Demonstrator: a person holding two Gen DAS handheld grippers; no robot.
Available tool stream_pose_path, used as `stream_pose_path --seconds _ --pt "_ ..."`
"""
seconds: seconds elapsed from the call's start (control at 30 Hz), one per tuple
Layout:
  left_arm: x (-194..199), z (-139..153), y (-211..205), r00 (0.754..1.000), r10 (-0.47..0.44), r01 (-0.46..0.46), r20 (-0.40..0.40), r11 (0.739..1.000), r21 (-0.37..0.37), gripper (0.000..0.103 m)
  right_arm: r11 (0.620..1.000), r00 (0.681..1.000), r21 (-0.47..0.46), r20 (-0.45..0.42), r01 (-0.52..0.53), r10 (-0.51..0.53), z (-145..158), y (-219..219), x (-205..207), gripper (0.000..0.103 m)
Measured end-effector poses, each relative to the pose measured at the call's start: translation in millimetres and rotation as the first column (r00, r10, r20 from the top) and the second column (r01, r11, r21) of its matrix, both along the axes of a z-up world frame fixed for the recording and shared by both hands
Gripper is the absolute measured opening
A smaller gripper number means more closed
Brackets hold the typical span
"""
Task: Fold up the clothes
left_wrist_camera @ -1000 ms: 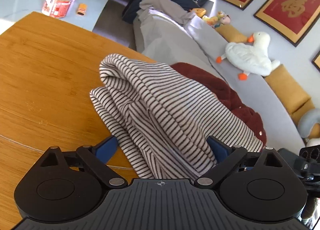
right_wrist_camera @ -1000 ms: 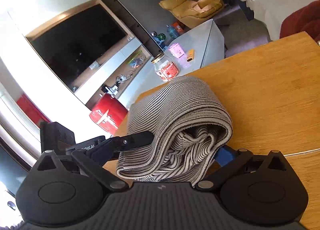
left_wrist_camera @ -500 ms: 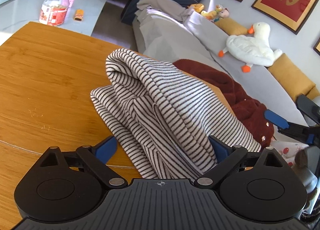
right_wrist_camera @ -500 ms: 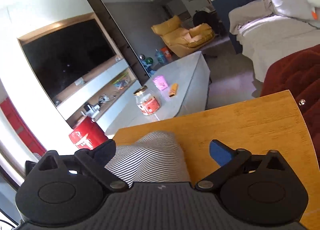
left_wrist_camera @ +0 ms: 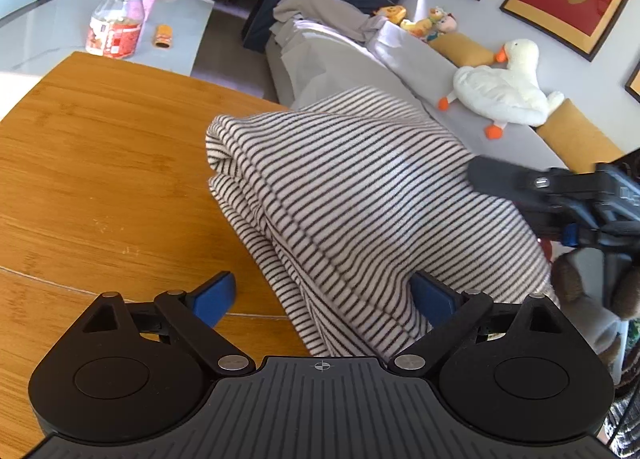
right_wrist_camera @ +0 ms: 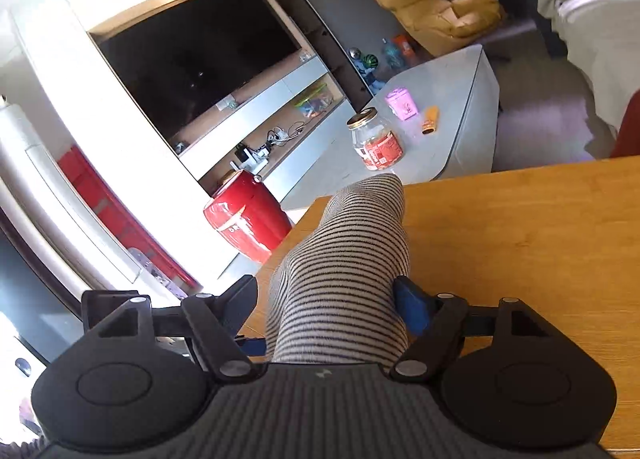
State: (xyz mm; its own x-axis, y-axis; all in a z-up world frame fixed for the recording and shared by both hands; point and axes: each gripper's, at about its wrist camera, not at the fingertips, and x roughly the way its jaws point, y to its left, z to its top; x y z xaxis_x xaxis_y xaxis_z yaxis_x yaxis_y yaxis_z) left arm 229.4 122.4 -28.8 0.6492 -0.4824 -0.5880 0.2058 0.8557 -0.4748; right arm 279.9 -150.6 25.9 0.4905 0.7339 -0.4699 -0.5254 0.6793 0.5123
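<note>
Since half a second ago your right gripper [right_wrist_camera: 326, 301] has swung back over the striped garment [left_wrist_camera: 360, 195], its jaws now spread wide with the folded cloth bulging between them, unclamped. Your left gripper [left_wrist_camera: 324, 295] gapes equally wide, fabric touching only its right finger. That garment lies bundled on the wooden table [left_wrist_camera: 100, 163], near the edge facing the grey sofa [left_wrist_camera: 348, 63].

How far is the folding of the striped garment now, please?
Done: the striped garment lies doubled in layers on the wooden table. In hand: both tongs, left and right, straddle its edges with fingers apart. Left: whether another fold is needed, I cannot tell; the red garment looks unfolded.
</note>
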Motion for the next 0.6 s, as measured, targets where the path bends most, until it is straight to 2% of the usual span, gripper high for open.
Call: stream_pose_path --seconds 0.03,0.2,0.33,0.43,0.53,0.6 --pt "-2 1 3 1.0 0.002 -0.002 0.002 1.0 0.007 0.099 0.999 1.0 -0.038 0.019 0.006 -0.006 1 2 -4 0.075" --pt "-4 2 5 0.999 0.037 -0.037 -0.005 0.999 0.03 0.099 0.974 0.998 -0.218 0.033 0.063 -0.058 -34 11 -8 0.075" --pt "-6 13 -2 0.999 0.048 -0.048 0.004 0.997 0.056 0.095 0.972 0.996 -0.222 0.057 0.083 -0.072 -34 7 -12 0.079" --pt "-12 36 -11 0.996 0.054 -0.06 0.064 0.994 0.087 0.089 0.962 0.992 -0.254 0.101 0.099 -0.075 -33 9 -16 0.083" --pt "-19 60 -19 0.99 0.018 -0.023 0.143 0.999 0.029 0.089 0.95 0.986 -0.287 0.149 0.12 -0.08 -31 13 -22 0.086" --pt "-15 68 -29 0.987 -0.019 0.021 0.162 1.0 -0.007 0.089 0.943 0.981 -0.305 0.177 0.134 -0.082 -30 14 -28 0.088"
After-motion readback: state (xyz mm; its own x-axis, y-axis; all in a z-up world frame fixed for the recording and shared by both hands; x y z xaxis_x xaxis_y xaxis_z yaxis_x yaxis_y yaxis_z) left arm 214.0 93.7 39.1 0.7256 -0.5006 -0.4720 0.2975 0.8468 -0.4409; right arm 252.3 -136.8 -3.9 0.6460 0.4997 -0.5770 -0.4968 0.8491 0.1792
